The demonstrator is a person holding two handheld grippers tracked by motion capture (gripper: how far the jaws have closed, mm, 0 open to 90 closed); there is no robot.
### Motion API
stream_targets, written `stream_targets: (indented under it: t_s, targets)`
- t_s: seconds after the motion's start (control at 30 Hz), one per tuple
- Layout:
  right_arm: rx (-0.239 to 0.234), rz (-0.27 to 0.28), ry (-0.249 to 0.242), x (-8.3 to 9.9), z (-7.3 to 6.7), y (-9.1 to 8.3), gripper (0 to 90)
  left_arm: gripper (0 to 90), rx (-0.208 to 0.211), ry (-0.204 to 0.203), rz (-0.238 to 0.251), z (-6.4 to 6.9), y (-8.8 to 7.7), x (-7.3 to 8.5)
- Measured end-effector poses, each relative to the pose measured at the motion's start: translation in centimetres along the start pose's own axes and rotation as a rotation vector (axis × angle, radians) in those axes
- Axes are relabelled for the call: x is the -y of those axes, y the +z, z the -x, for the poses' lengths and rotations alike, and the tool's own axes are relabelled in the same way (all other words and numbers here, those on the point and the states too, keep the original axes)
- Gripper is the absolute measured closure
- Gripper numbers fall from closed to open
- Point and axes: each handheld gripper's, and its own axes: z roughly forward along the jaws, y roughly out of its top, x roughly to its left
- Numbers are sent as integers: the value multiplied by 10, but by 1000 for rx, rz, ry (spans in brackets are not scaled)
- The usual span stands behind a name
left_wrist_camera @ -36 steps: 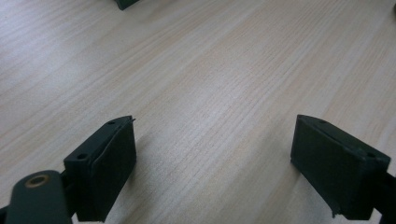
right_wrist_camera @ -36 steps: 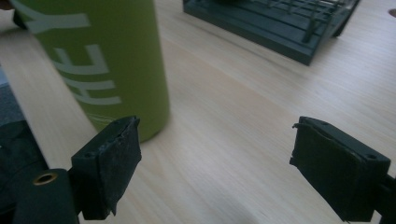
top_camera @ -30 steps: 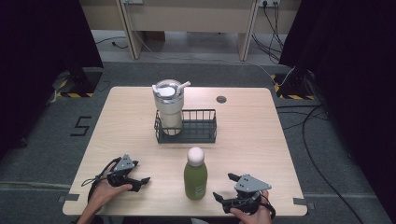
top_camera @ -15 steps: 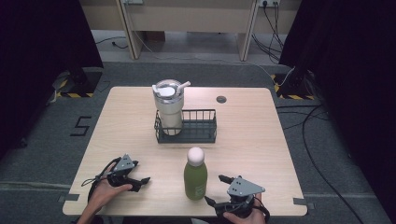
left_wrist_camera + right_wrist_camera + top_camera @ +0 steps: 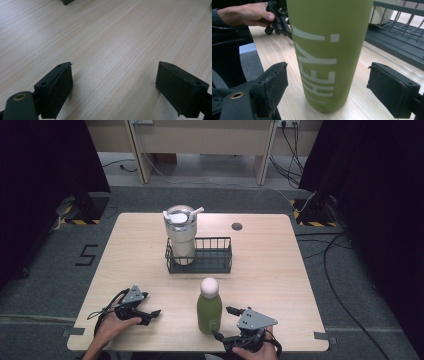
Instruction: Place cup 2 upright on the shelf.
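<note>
Green and matte, the bottle (image 5: pixel 209 309) with its pale rounded cap stands upright near the front edge of the table (image 5: pixel 280 270), its long axis vertical. The right gripper (image 5: pixel 225 322) sits just beside it at that edge, jaws spread wide. In the right gripper view the bottle (image 5: pixel 327 52), lettered "HEY!", stands straight ahead between the two jaws, touching neither; a short push forward and a squeeze looks like all the grasp needs. The left gripper (image 5: pixel 150 312) rests farther off toward the front left corner, jaws also wide over bare wood (image 5: pixel 112 50), so the right hand is the nearer one. Behind the bottle, mid-table, a black wire basket (image 5: pixel 215 257) holds a cream tumbler (image 5: pixel 180 232) with a straw in its left end. Grey carpet and dark curtains surround the light wooden surface.
</note>
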Motion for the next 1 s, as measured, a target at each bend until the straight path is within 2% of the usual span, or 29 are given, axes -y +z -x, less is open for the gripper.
stream_targets:
  t_s: [0.23,0.47,0.6,0.83,1.0]
  targets:
    - [-3,2,-2,0,0,11,161,133,0,0,0,0,0,0]
    - [1,-4,-12,3,-2,30,152,133,0,0,0,0,0,0]
    - [-9,10,6,4,2,35,172,133,0,0,0,0,0,0]
    - [-12,7,-2,4,4,44,186,134,-1,-1,2,0,0,0]
    - [-27,21,12,5,6,47,186,134,-1,-1,2,0,0,0]
